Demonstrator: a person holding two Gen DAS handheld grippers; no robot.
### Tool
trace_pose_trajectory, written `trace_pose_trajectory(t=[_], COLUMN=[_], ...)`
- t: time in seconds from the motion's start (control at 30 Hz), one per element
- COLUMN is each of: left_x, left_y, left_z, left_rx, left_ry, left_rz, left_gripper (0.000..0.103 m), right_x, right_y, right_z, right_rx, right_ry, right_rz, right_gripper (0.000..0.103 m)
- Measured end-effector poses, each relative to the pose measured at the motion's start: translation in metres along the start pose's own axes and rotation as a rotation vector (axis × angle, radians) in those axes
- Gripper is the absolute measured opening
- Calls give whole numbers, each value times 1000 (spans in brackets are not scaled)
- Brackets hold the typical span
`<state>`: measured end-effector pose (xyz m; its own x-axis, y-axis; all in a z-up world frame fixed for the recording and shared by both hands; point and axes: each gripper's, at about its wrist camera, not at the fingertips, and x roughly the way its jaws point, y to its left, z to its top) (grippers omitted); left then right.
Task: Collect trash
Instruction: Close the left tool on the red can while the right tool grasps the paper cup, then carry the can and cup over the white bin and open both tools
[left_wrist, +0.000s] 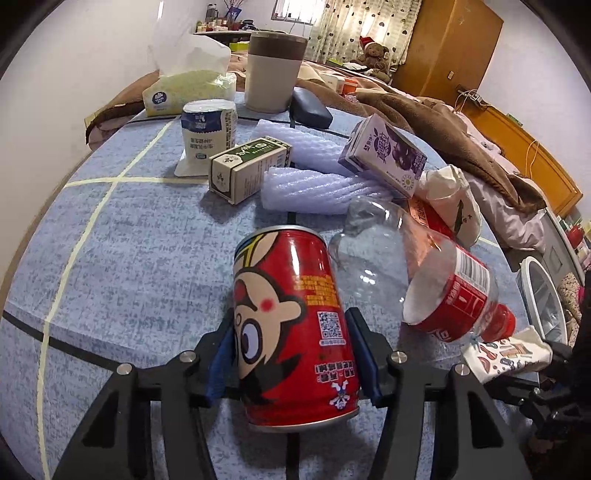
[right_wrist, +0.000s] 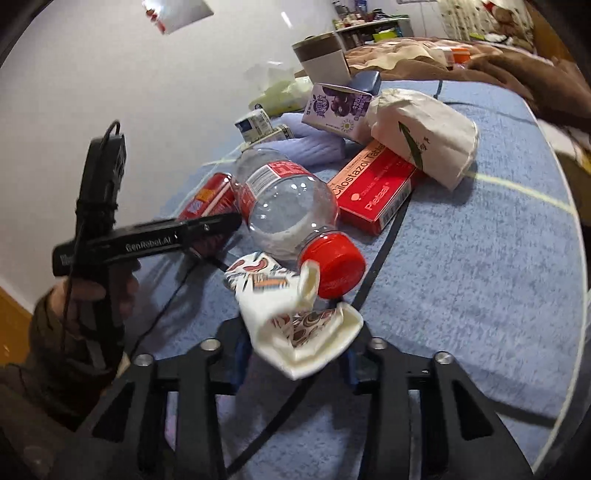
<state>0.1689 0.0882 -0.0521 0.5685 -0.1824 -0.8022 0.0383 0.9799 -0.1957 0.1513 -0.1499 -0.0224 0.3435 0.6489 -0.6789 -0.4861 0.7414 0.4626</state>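
Two grips: left fingers (left_wrist: 295, 354) pinching can (left_wrist: 291, 328), right fingers (right_wrist: 295, 350) pinching wrapper (right_wrist: 295, 332).
Can axis: runs away from fingers, lengthwise.

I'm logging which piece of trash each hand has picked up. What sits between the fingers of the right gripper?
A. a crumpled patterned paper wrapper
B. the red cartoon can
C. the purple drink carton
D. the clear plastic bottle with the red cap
A: in the right wrist view the right gripper is closed on the crumpled patterned paper wrapper, while the bottle lies free beyond it.
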Motion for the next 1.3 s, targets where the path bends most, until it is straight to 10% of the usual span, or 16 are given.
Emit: trace_pose_trajectory(t=[0.7,1.3], left_x=[-53,-93], left_y=[-27,-154], left_z=[-23,-18], left_rx=[46,277], left_ry=[-116,-239], left_rz=[-21,-156], left_gripper=[54,54], right_x=[-72,-148], right_y=[13,-13], right_z=[-28,-44], right_rx=[34,117], right_ry=[-261,-461], right_rz=[-196,-435], right_gripper=[27,27])
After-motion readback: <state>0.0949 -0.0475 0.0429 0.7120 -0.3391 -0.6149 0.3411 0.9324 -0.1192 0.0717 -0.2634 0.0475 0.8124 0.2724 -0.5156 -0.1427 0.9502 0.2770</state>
